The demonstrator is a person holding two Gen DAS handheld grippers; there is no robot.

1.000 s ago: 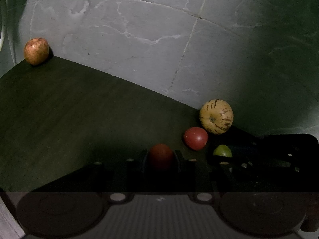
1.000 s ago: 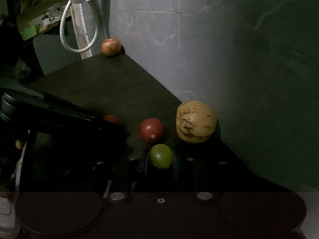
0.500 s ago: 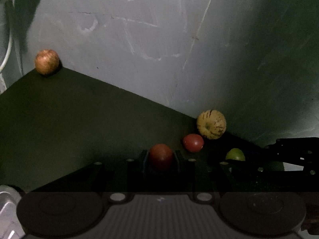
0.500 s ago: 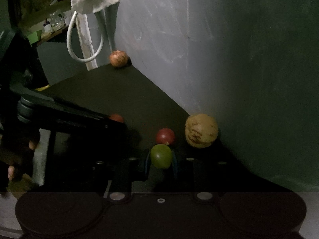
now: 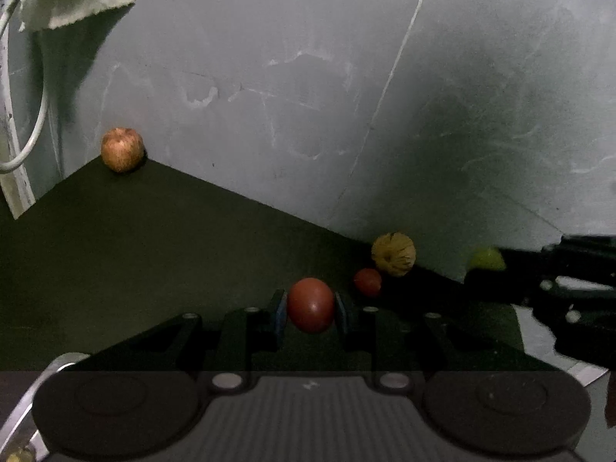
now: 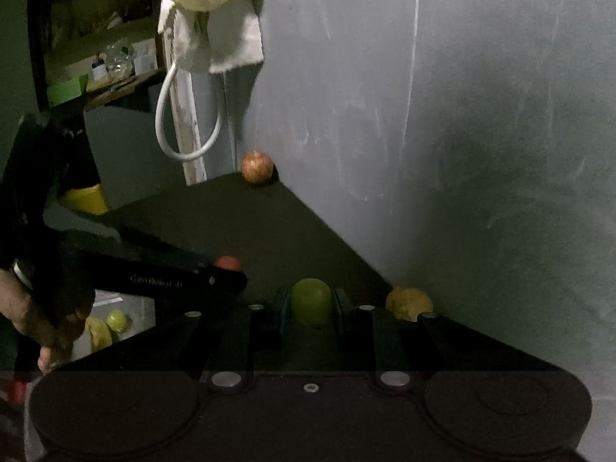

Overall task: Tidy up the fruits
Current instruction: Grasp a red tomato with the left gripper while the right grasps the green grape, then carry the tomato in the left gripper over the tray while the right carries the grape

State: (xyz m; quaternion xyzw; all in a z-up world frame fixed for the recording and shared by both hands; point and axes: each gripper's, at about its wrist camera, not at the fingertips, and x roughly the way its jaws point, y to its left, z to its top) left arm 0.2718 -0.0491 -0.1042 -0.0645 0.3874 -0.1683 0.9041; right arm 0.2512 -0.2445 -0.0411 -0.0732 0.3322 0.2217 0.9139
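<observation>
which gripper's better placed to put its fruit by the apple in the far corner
Left, probably. The left gripper with its red fruit is on the apple side; the right gripper holds a green fruit.

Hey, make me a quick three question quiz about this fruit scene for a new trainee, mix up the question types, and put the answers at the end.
1. True or false: the left gripper is shut on a red fruit.
2. Multiple choice: what does the right gripper hold? A) a banana B) a green fruit C) a knife
3. Fill in: the apple sits in the far corner of the dark table, against the ____.

Key: 1 true; 2 B; 3 wall
</observation>
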